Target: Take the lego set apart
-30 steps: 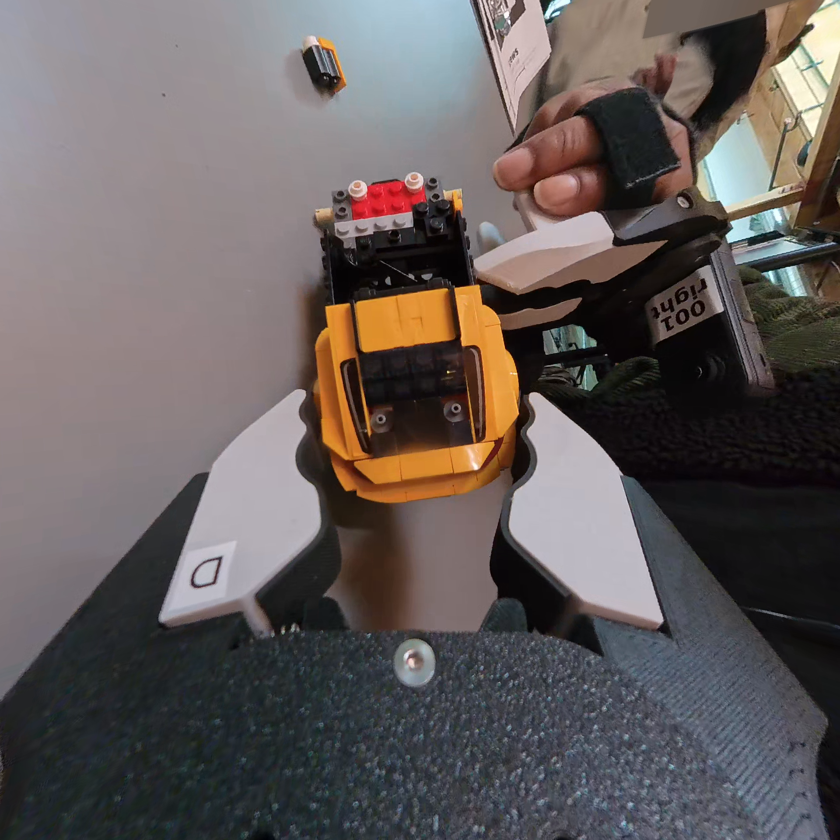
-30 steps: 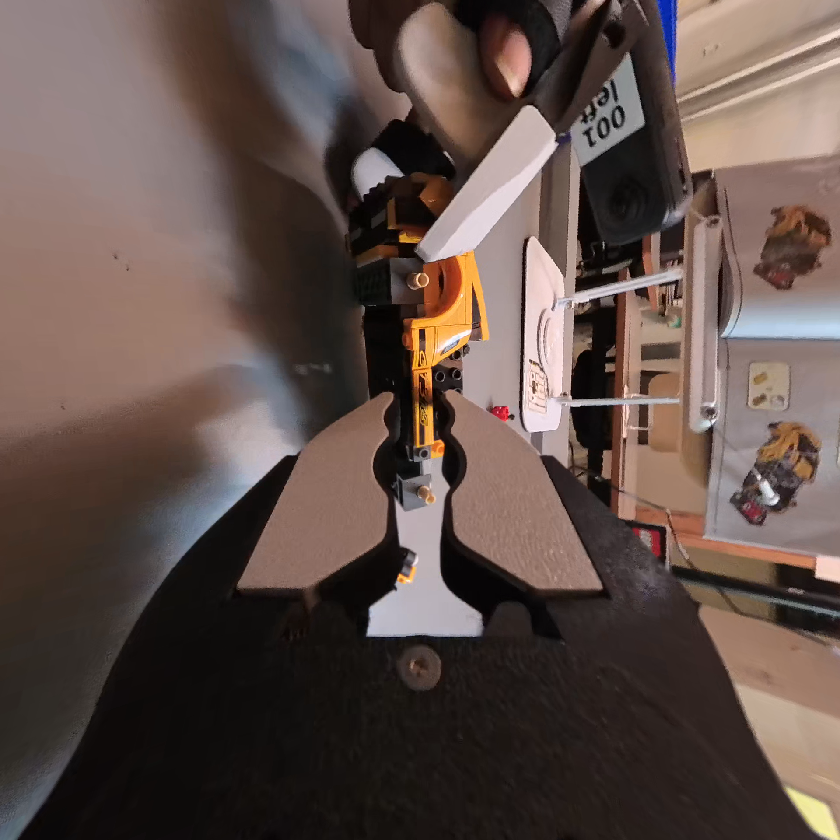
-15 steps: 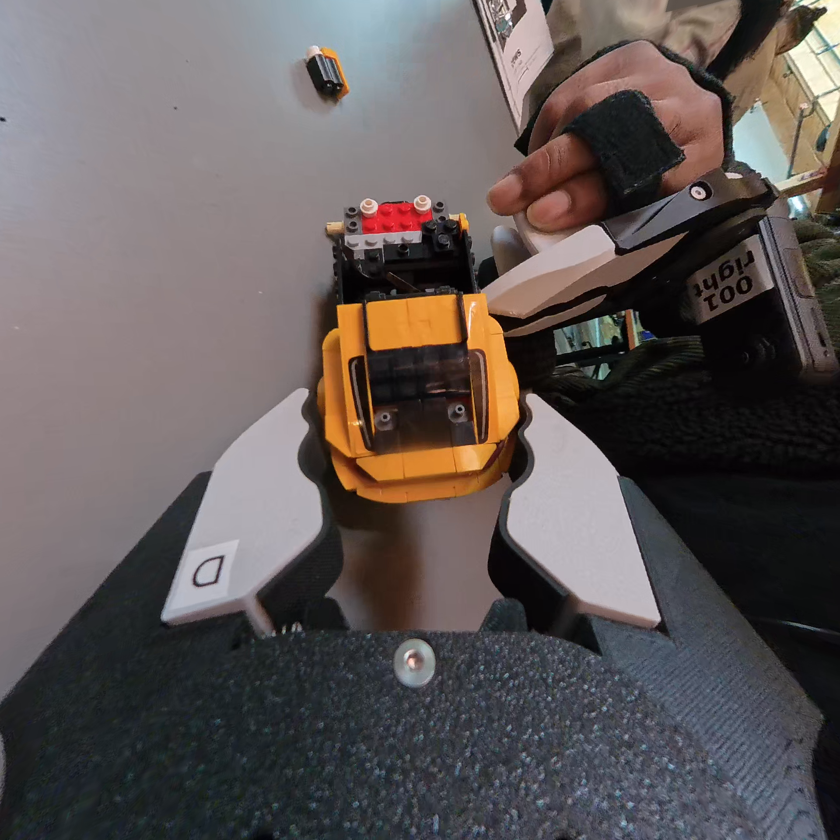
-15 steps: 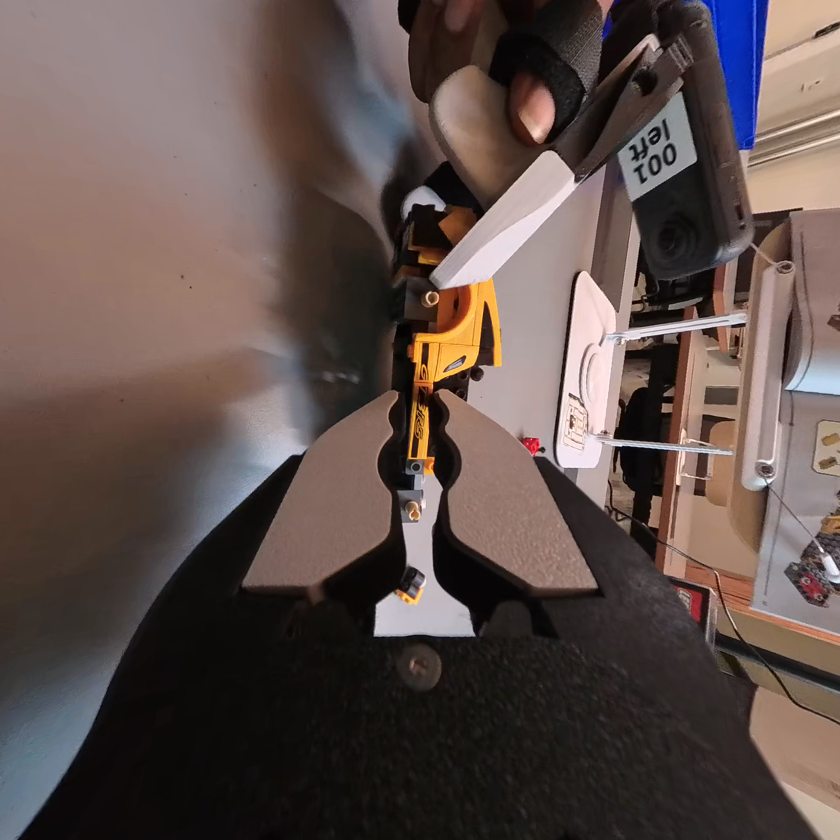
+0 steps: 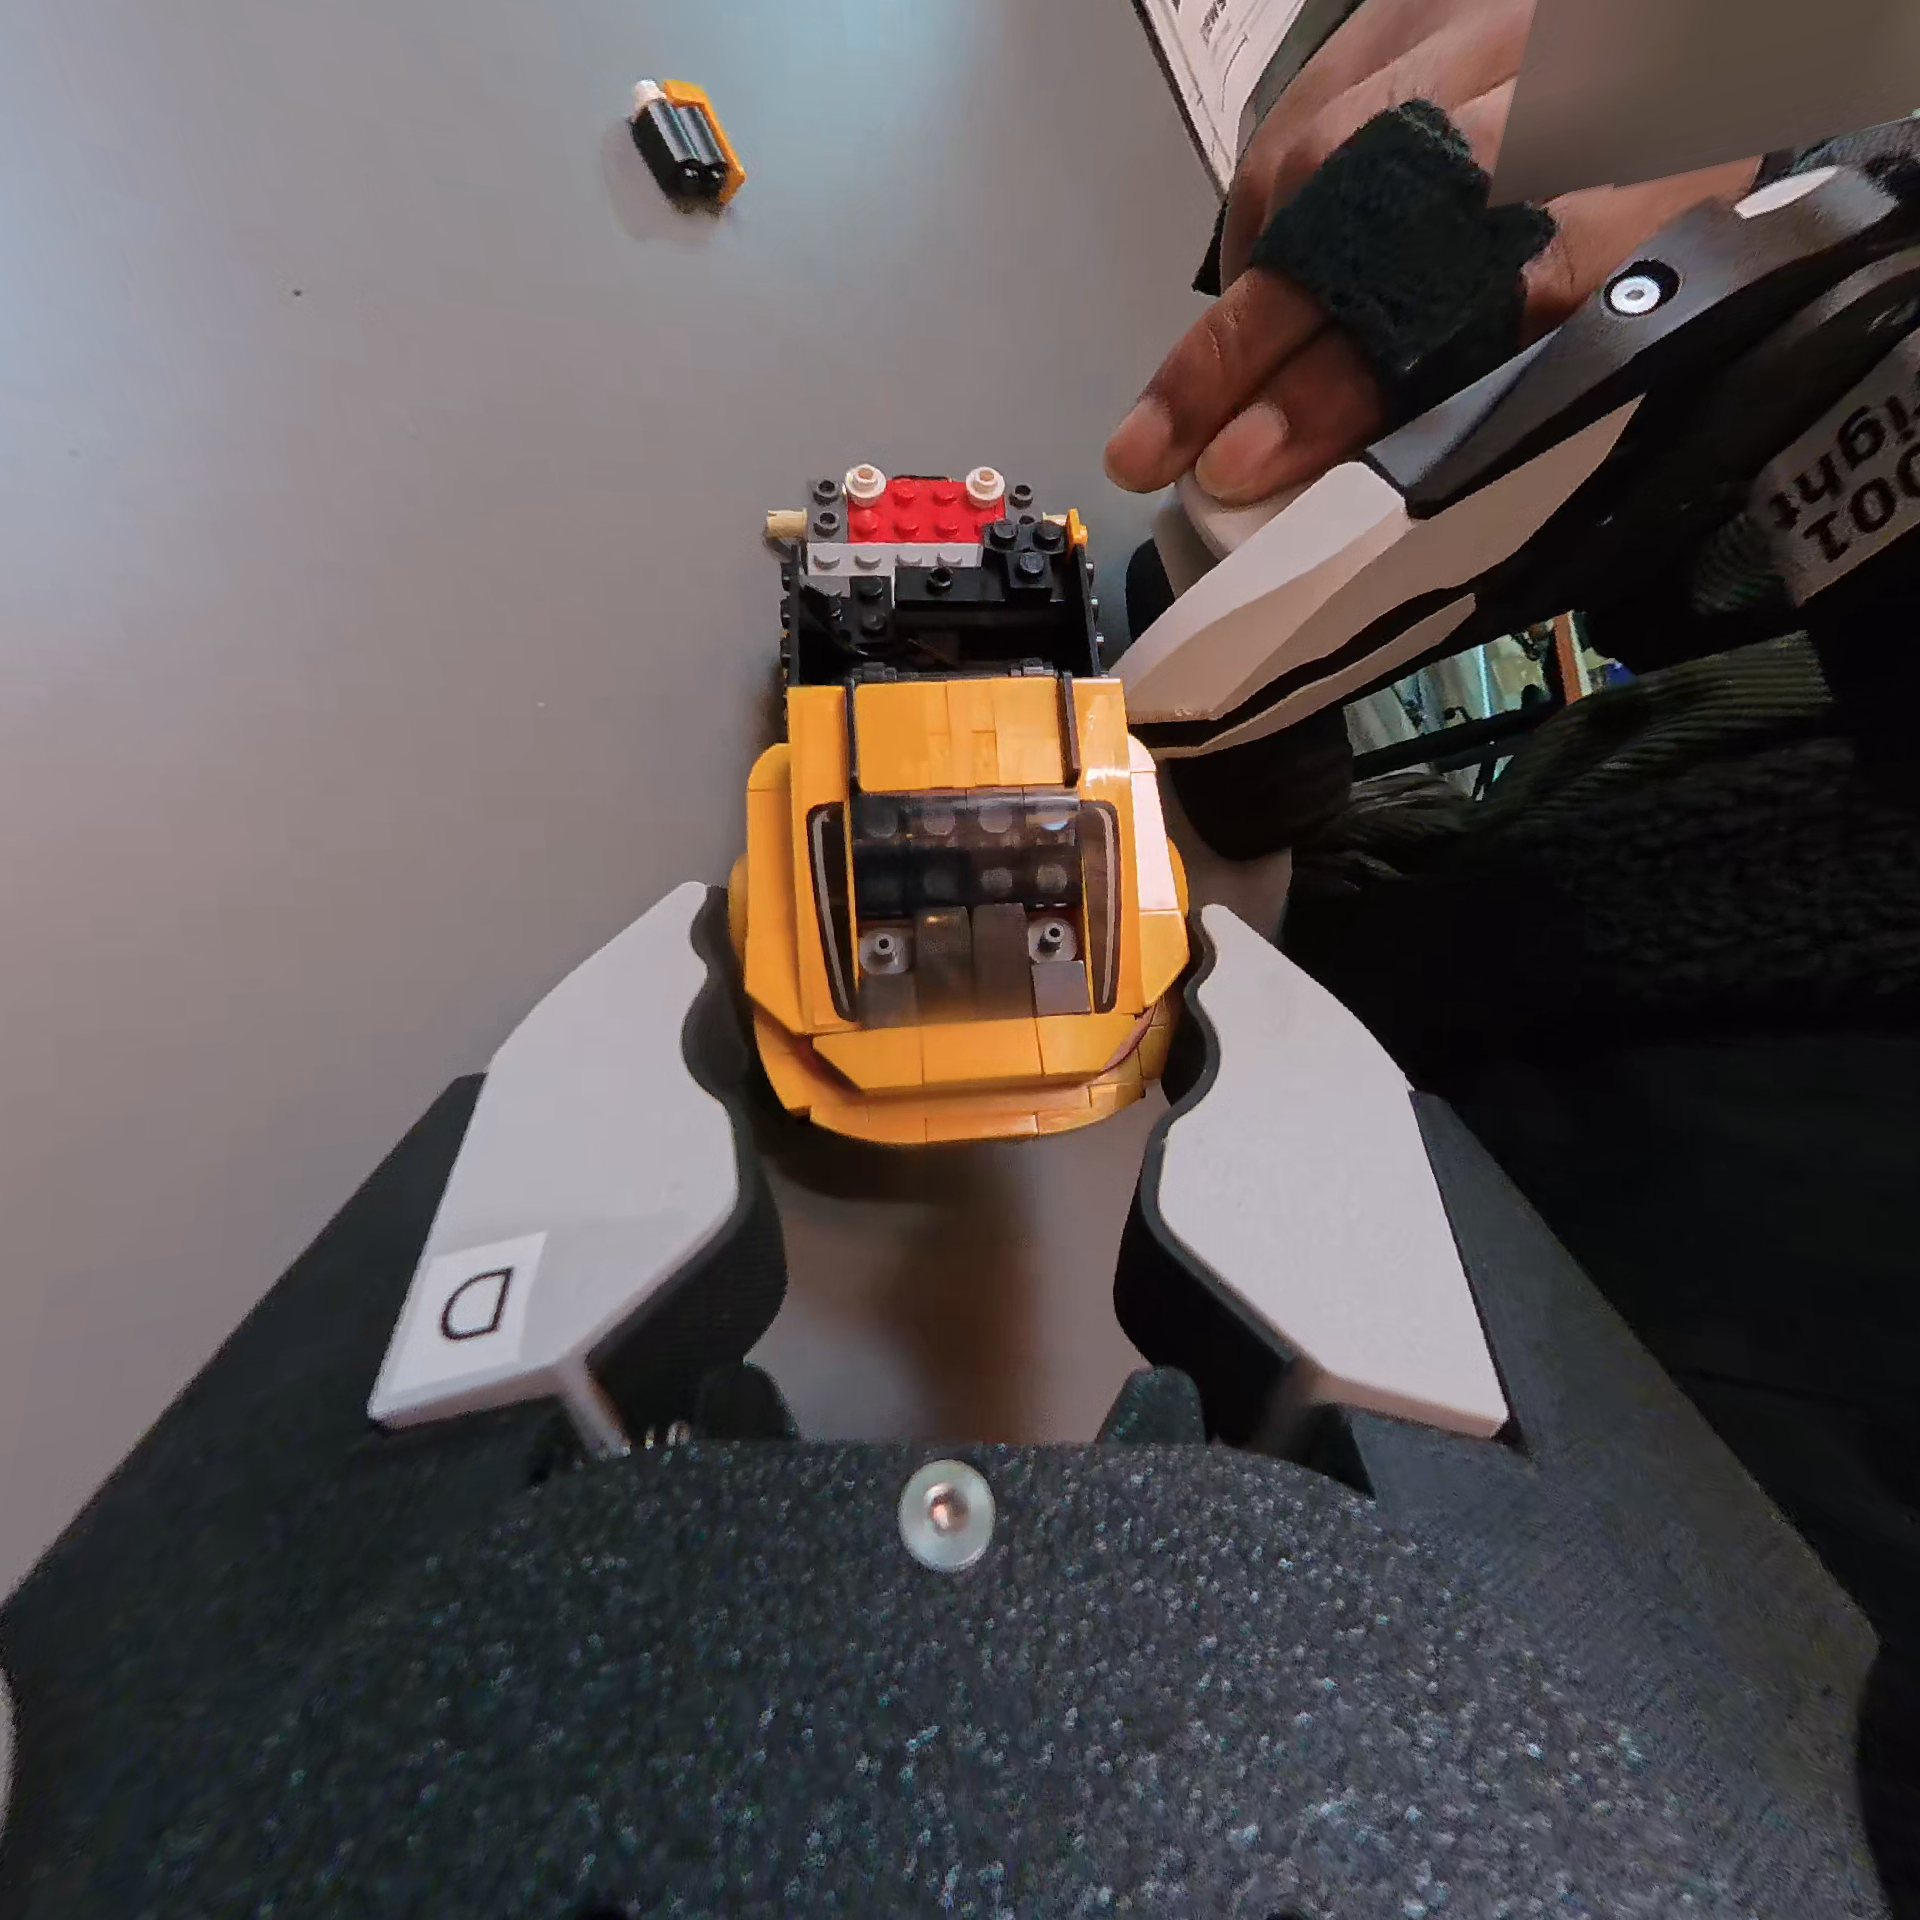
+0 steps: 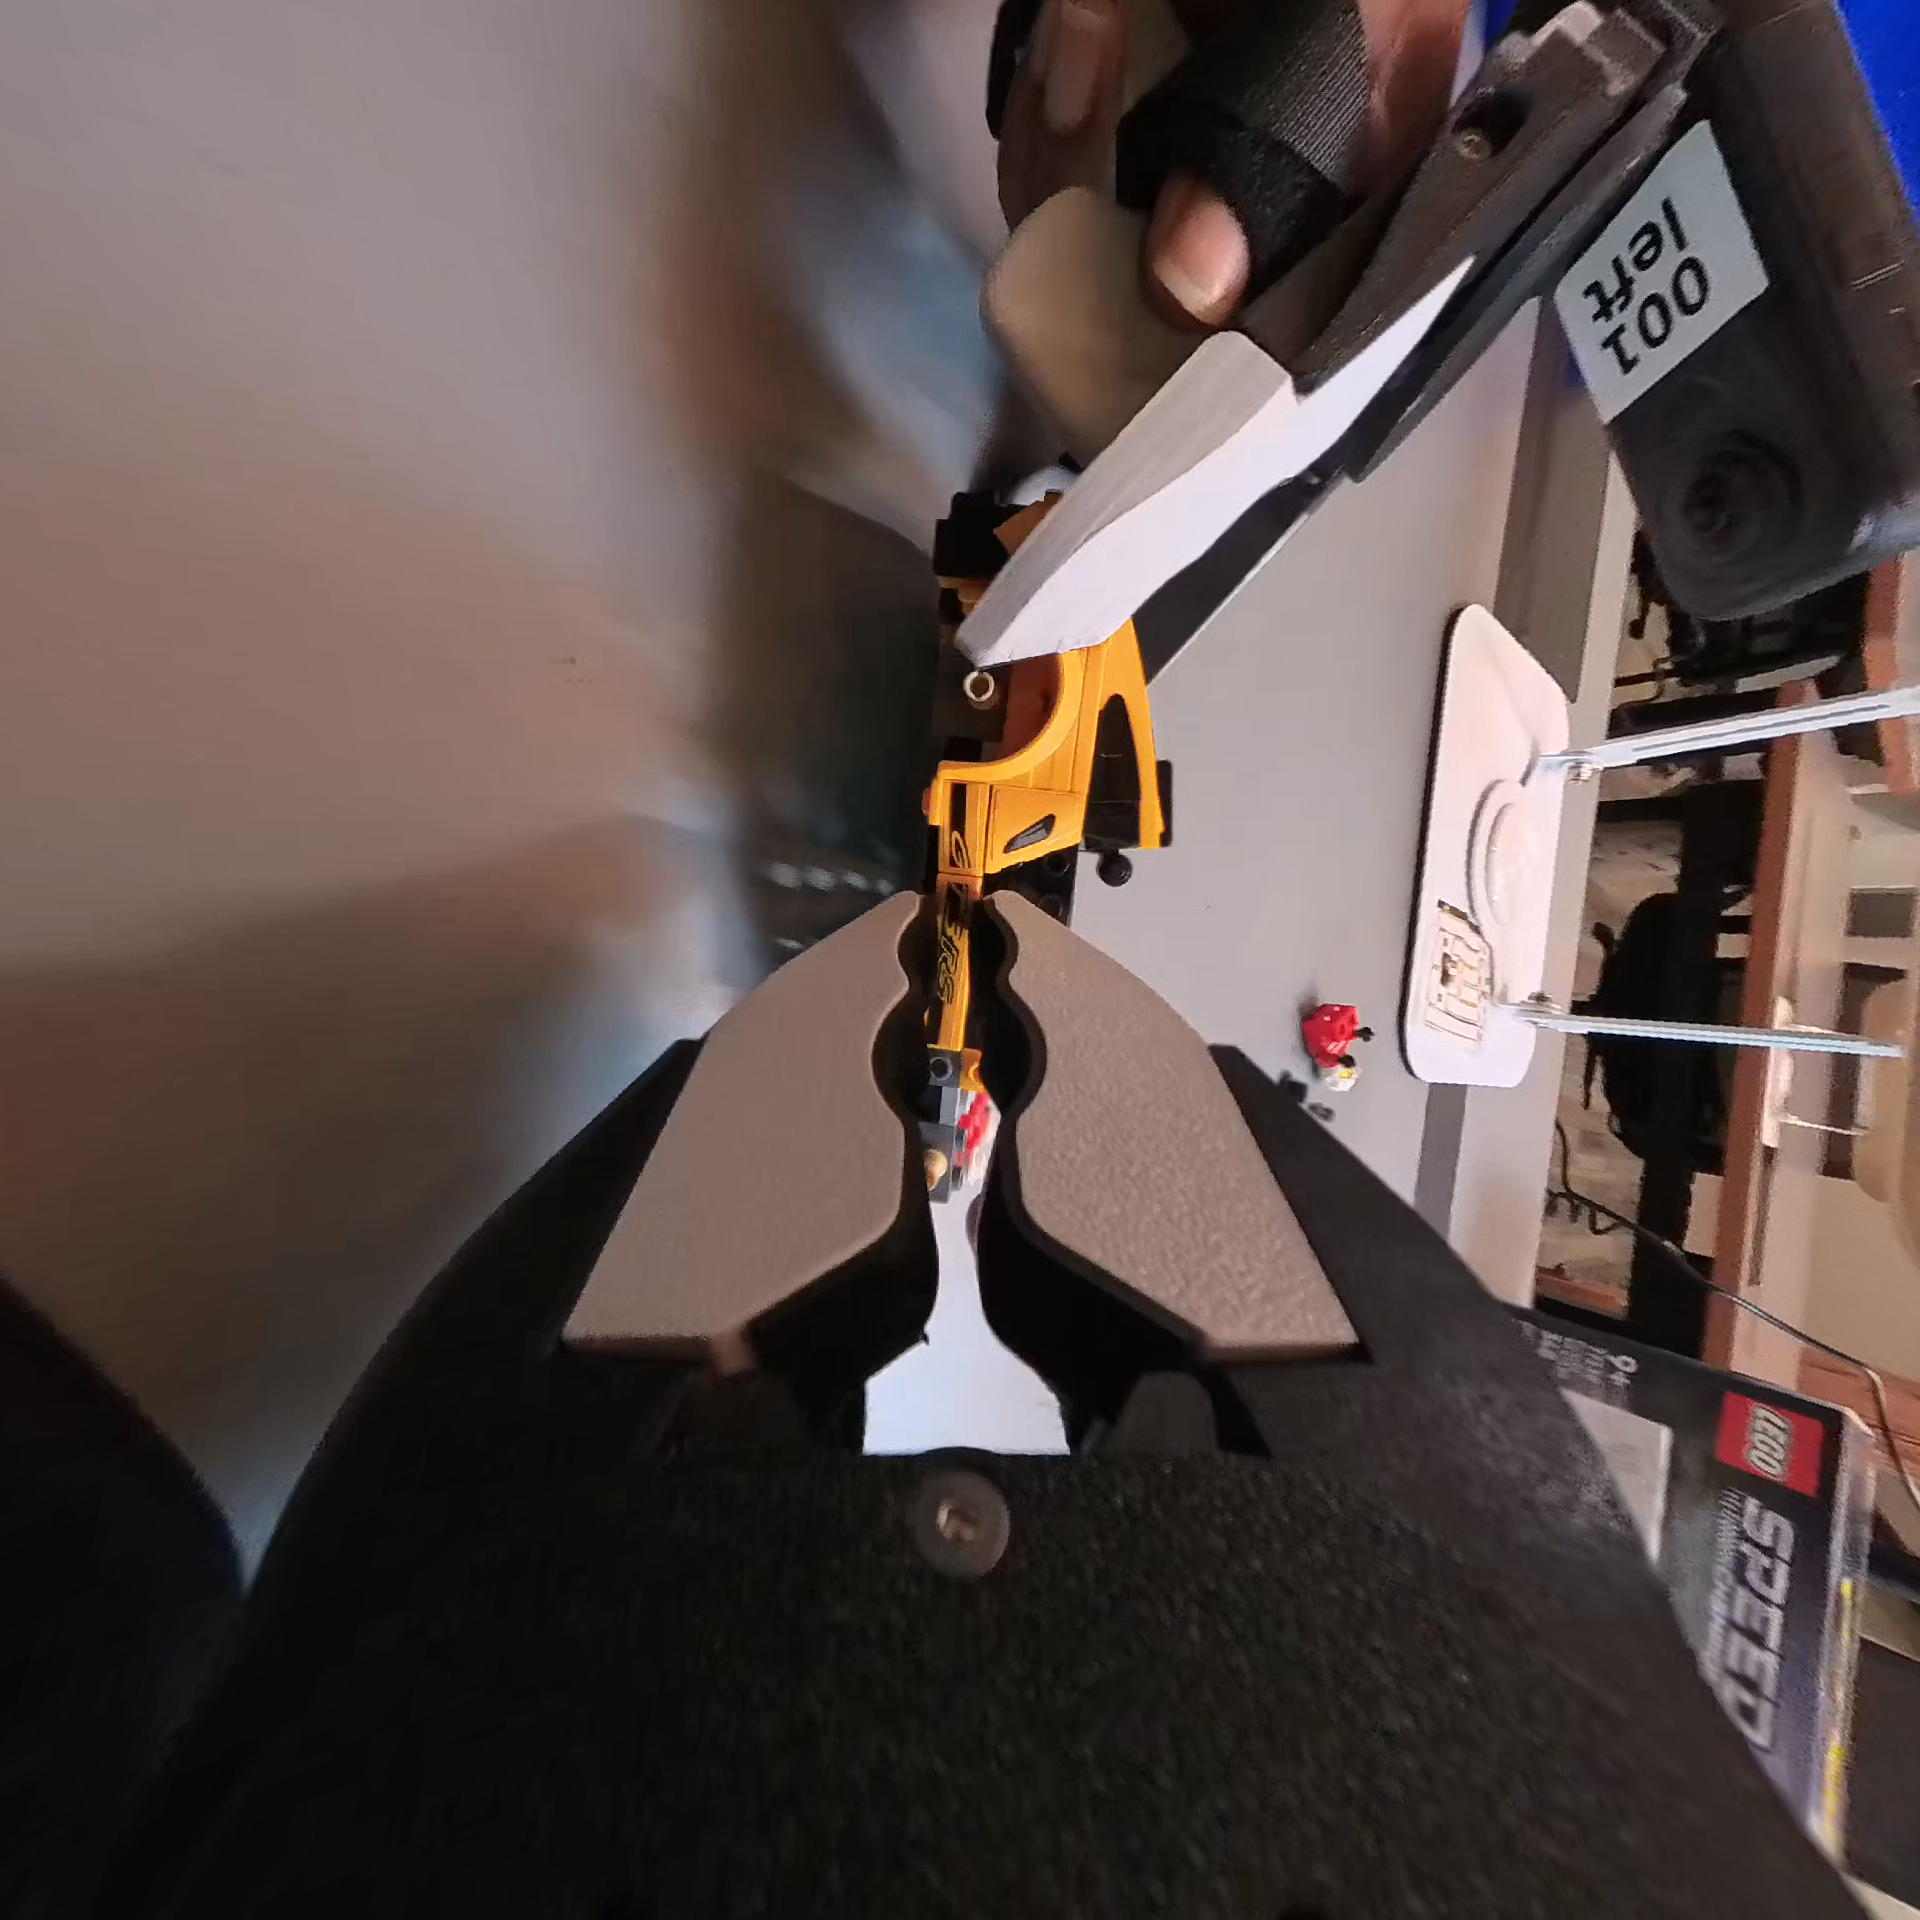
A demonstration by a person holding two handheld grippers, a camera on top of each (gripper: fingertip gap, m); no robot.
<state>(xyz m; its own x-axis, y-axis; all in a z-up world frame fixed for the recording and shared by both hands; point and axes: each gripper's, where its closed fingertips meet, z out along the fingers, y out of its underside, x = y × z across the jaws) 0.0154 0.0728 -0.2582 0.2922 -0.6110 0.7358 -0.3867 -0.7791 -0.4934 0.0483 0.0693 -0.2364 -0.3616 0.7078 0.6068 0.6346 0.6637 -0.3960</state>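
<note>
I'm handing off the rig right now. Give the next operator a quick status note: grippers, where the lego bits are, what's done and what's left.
Left gripper: shut on the yellow lego car, gripping its front end.
Right gripper: shut on the car's yellow side panel, still attached.
Done: a small black-and-orange piece lies loose on the grey table; small red bits lie loose too.
Left: pull that panel off, then strip the roof, windscreen and the red and black rear bricks.

Premises appeared to be an office or lab: grey table [image 6: 1299, 831], with desks and chairs [image 6: 1662, 997] beyond it.
</note>
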